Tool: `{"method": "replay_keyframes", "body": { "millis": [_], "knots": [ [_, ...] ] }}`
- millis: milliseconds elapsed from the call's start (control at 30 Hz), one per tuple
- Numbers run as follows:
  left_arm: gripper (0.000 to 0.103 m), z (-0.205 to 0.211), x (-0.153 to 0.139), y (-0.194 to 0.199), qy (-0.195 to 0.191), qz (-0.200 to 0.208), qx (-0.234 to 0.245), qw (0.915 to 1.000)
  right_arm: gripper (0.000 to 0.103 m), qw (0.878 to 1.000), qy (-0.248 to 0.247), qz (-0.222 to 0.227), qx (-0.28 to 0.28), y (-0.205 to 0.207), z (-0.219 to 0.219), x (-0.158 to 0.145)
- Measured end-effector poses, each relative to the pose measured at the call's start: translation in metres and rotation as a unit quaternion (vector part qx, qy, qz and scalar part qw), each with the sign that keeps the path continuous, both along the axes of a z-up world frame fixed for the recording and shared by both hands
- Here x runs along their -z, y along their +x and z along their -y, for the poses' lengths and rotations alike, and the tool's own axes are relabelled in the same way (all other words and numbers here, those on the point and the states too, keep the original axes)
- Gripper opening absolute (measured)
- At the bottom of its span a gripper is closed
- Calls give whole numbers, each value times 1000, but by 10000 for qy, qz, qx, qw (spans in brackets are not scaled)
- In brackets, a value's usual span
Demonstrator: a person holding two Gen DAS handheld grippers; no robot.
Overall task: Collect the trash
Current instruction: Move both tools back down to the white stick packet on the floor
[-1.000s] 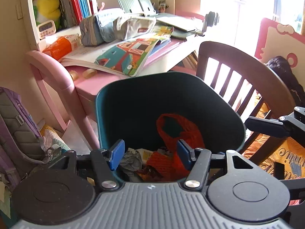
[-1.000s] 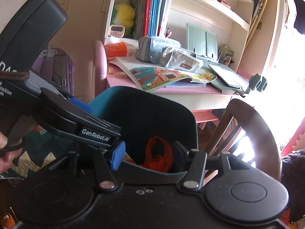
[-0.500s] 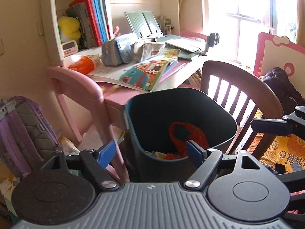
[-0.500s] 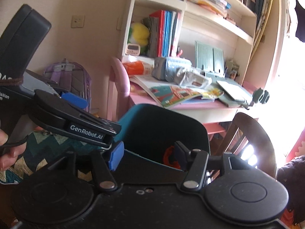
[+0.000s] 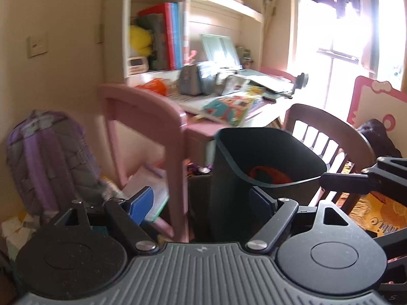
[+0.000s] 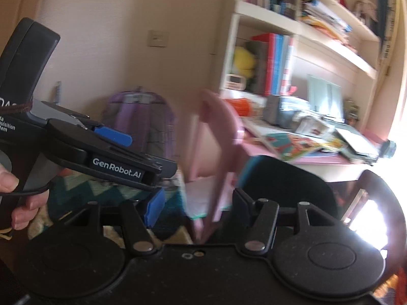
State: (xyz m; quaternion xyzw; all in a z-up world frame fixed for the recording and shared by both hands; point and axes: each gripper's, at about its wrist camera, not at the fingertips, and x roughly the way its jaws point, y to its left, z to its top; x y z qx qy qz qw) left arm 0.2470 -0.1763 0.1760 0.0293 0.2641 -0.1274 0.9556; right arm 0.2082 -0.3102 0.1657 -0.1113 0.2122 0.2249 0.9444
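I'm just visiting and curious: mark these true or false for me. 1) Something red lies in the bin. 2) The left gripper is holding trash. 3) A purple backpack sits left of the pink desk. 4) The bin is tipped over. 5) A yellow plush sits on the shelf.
1) True: a red bag lies inside the bin.
2) False: the left gripper is open and empty.
3) True: the backpack is left of the desk.
4) False: the bin stands upright.
5) True: the plush sits beside the books.
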Motion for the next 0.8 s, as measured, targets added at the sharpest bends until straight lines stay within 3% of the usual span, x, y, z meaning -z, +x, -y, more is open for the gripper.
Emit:
{"method": "replay_keyframes", "body": {
  "millis": [167,333,500,633,800],
  "knots": [
    [97,-57,22,-22,-185,39,-508,9985,58,9984,36,-194,-537,1,-54,33],
    [98,-119,62,-36,-238,-56,-1037,9943,59,9923,-31,-649,-1056,6,-117,87],
    [98,-194,125,-42,-367,-341,-1744,9834,59,9845,8,-1225,-1255,16,-177,157],
    [98,-252,199,-41,-525,-871,-2466,9638,59,9781,11,-1787,-1069,33,-212,220],
    [98,-311,308,-41,-756,-1758,-3415,9202,59,9786,-115,-2000,-481,56,-225,277]
  ]
}}
